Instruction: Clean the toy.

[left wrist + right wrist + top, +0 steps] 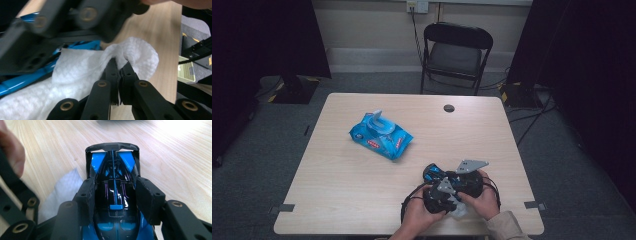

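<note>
a blue and black toy car [113,195] is clamped by its flanks between the jaws of the right gripper [113,197], at the near edge of the table [362,175], right of centre. in the right gripper view its long axis runs straight along the jaws and away from the camera — the end with the black wing is farthest off, over bare wood. in the high view the same car [432,173] is seen as a small blue patch pointing up and to the left, toward the blue wipes packet [380,135], which lies well apart from it with its flap raised.

the left gripper [120,68] is clenched on a fold of a white wipe [135,53], the two jaws nearly meeting around the cloth. the wipe is held just beside the car — in the left gripper view blue bodywork shows behind it. both hands [484,197] are close together.
</note>
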Tool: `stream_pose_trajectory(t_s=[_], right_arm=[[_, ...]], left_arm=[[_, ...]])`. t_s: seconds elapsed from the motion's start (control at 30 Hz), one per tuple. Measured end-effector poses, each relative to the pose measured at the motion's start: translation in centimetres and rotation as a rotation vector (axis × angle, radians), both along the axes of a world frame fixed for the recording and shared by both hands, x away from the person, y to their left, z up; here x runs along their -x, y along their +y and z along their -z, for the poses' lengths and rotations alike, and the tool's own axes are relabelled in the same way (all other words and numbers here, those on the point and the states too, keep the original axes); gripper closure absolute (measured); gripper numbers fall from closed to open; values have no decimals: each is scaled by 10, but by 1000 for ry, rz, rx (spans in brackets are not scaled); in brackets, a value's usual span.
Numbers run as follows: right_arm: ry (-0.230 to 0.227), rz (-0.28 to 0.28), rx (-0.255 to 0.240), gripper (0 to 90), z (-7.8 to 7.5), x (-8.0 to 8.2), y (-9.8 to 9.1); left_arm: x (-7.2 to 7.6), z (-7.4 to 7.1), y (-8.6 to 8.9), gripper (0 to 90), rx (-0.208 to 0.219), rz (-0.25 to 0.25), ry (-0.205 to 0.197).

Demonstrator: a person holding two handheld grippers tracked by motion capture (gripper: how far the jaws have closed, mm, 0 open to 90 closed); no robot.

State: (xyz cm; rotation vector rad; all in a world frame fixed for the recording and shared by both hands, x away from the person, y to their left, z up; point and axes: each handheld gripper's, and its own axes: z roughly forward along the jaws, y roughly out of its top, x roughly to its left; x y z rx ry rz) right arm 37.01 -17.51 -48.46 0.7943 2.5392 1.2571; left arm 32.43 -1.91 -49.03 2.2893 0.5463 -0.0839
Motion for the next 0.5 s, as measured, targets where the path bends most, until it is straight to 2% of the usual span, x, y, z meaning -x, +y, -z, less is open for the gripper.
stream_pose_trajectory(t_s=[0.17,0.3,0.5], right_arm=[[-2,-1,2,512,0,0,0],[-5,0,1,512,0,0,0],[-2,0,-1,512,0,0,0]], left_arm=[[1,-5,4,876,9,6,0],[-1,-13,19,877,7,-8,-2],[-7,-24,52,877,8,-83,-18]])
